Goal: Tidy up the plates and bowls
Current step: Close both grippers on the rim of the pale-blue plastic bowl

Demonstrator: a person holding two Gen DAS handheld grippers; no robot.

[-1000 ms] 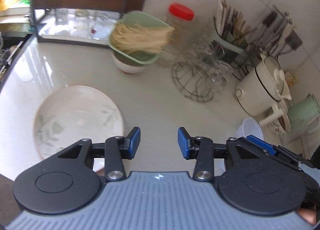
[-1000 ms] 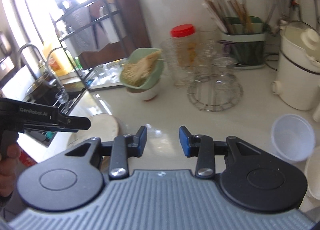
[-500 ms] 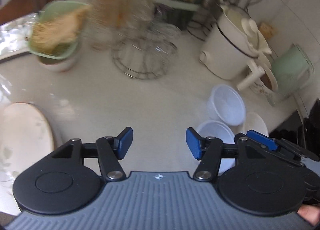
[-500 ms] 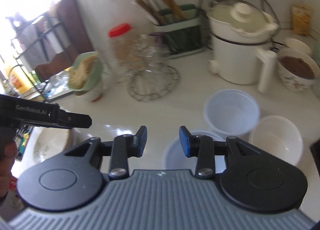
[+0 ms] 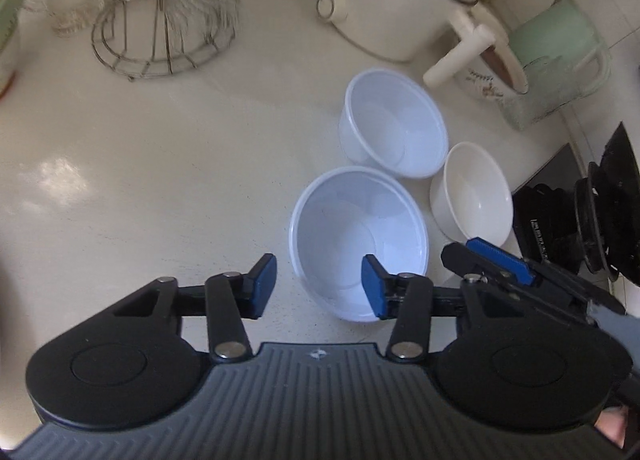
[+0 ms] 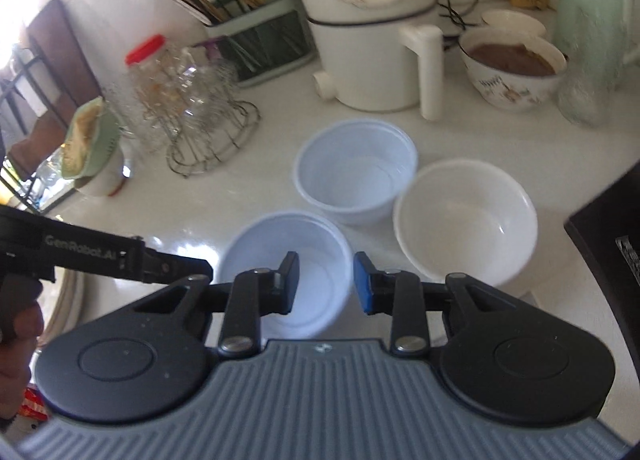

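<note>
Three empty bowls stand close together on the pale counter. The nearest is a translucent plastic bowl. Behind it sits a second plastic bowl, and to the right a white ceramic bowl. My left gripper hovers over the near bowl's left rim, its jaws closing, and the pads touch nothing. My right gripper hovers over the same bowl's right rim, also closing and holding nothing. A plate's edge shows at the far left.
Behind the bowls stand a white cooker pot, a wire rack of glasses, a chopstick holder, a bowl of brown food and a green kettle. A black stove borders the right.
Both grippers have swung right and down, from the plate side to the cluster of bowls. The left jaws widened, then narrowed. The right jaws narrowed a little.
</note>
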